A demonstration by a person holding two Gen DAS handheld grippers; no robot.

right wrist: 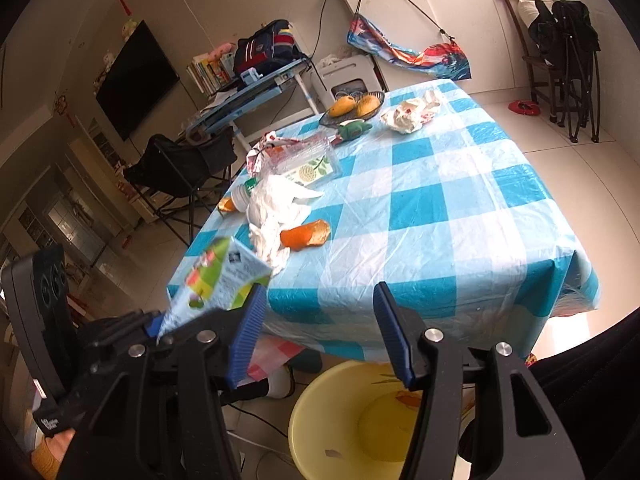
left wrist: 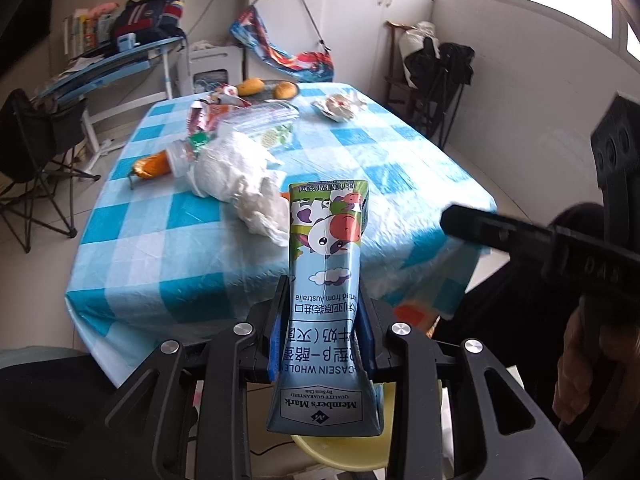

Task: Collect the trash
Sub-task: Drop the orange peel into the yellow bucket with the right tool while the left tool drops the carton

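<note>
Left tongs (left wrist: 325, 320) clenched on milk carton (left wrist: 326, 280) past tabletop (right wrist: 440, 216) edge, above yellow bin (right wrist: 320, 412); right tongs (right wrist: 316, 332) released, empty; tissue heap (right wrist: 276, 208) at 11 o'clock.

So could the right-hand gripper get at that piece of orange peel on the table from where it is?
Probably yes. The right gripper is open and empty, and the orange peel lies uncovered near the table's front edge, beside the white tissue. Nothing stands between them; the left gripper with its milk carton is off to the side.

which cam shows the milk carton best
The left wrist view: the milk carton fills the centre, sharp, label readable, clamped upside down in the left hand-held gripper. The right wrist view shows it only at lower left, motion-blurred and partly hidden by gripper parts.
</note>
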